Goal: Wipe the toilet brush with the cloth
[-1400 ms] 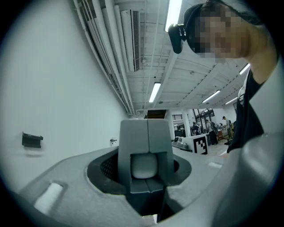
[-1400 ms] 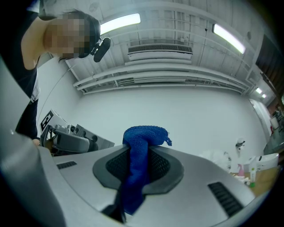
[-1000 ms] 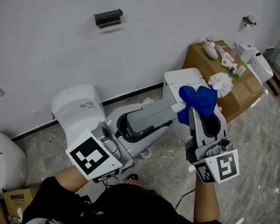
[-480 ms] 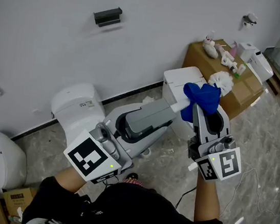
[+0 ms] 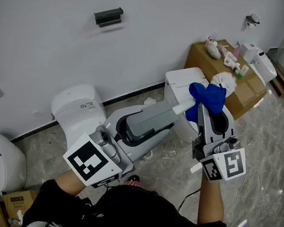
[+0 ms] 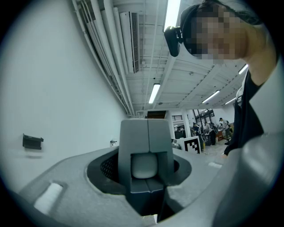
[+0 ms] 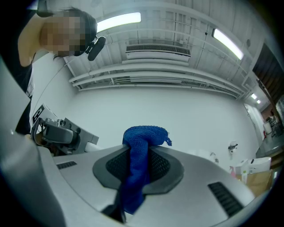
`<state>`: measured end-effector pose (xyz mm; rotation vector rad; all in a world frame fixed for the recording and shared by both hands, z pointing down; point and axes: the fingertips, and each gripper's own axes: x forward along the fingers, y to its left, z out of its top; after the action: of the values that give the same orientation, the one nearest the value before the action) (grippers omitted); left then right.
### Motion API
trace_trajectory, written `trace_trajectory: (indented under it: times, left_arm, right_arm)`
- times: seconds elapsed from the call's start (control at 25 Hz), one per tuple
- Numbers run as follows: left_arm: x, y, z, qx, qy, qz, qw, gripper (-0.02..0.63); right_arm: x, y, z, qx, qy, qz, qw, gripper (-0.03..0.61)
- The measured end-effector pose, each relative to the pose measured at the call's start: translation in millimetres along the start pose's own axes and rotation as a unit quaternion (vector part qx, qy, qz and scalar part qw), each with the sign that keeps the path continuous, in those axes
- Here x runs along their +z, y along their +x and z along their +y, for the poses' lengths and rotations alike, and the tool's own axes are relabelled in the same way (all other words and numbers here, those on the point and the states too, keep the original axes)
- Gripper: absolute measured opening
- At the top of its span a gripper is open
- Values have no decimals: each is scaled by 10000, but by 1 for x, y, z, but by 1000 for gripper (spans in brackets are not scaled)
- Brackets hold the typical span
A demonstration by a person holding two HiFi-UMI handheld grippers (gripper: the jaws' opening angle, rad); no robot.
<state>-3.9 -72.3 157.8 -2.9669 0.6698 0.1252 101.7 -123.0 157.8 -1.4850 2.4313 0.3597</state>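
Note:
The toilet brush shows its white bristle head (image 5: pixel 225 83) at the upper right of the head view, in front of a cardboard box. Its handle runs back to my left gripper (image 5: pixel 176 110), whose jaws are shut on it. In the left gripper view the pale handle end (image 6: pixel 144 167) sits between the two grey fingers (image 6: pixel 135 133). My right gripper (image 5: pixel 204 109) is shut on a bunched blue cloth (image 5: pixel 207 97), which covers the handle just behind the bristles. The right gripper view shows the cloth (image 7: pixel 141 146) pinched between the jaws and bulging above them.
A white toilet (image 5: pixel 79 109) stands against the wall at left, a white cabinet (image 5: pixel 183 79) behind the grippers. The cardboard box (image 5: pixel 244 96) carries bottles and small items. A black wall bracket (image 5: pixel 107 16), a white bin (image 5: pixel 1 161) and a floor cable (image 5: pixel 251 178) are nearby.
My right gripper and the blue cloth have slid a little along the handle toward the bristle head. The left gripper has stayed where it was.

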Motion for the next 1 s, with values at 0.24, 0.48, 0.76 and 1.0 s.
trace_trajectory:
  times: [0.24,0.48,0.76,1.0]
  left_arm:
    - [-1,4,1,9,-52,22,10000,181]
    - [3,2,1,16,-26,8,10000,181]
    - [3,1,-1,0,-16,13,10000,181]
    - [4,1,-1,-19,-66,35,10000,181]
  right_arm:
    - [-3,1,-9,-60,24,38,10000,77]
    - [-1,3,-14,-124,-4,34,9999,77]
    - [-3,1,-21,-232,-32,72,9997,77]
    - [-3,0,-29,-340,-67,123,9993,77]
